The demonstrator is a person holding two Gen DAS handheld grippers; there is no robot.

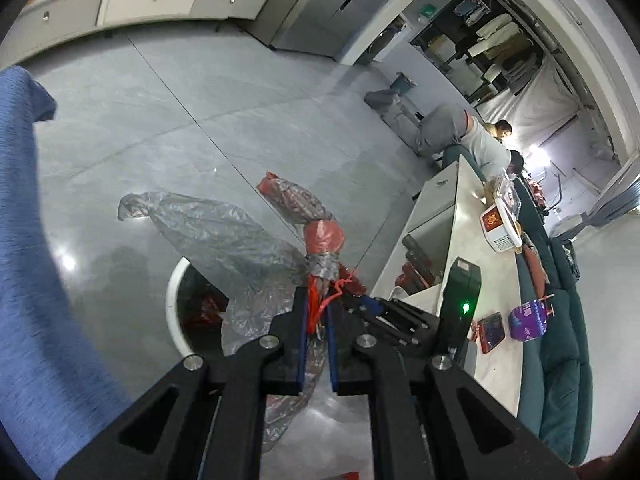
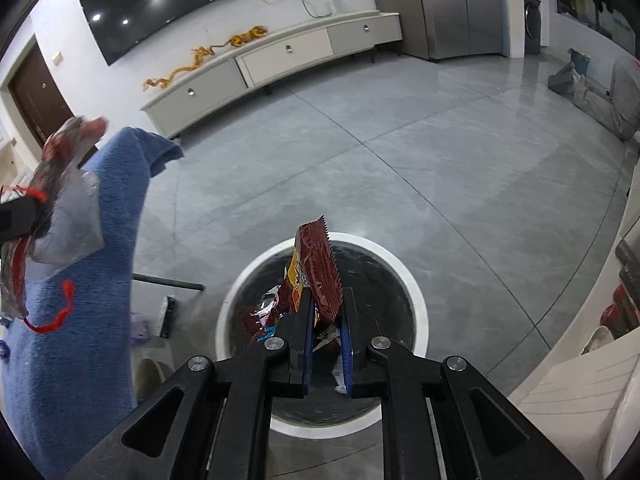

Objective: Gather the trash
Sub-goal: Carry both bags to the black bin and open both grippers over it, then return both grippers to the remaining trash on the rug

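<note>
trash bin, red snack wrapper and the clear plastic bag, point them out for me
trash bin (image 2: 416, 300), right wrist view, on its white rim at the right side
red snack wrapper (image 2: 322, 272), right wrist view, on its upper red face above the tongs
clear plastic bag (image 1: 224, 232), left wrist view, on its crumpled middle

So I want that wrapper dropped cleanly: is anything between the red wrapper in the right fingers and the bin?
Nothing visible blocks it. The red wrapper hangs right over the open bin, which already holds other wrappers.
</note>
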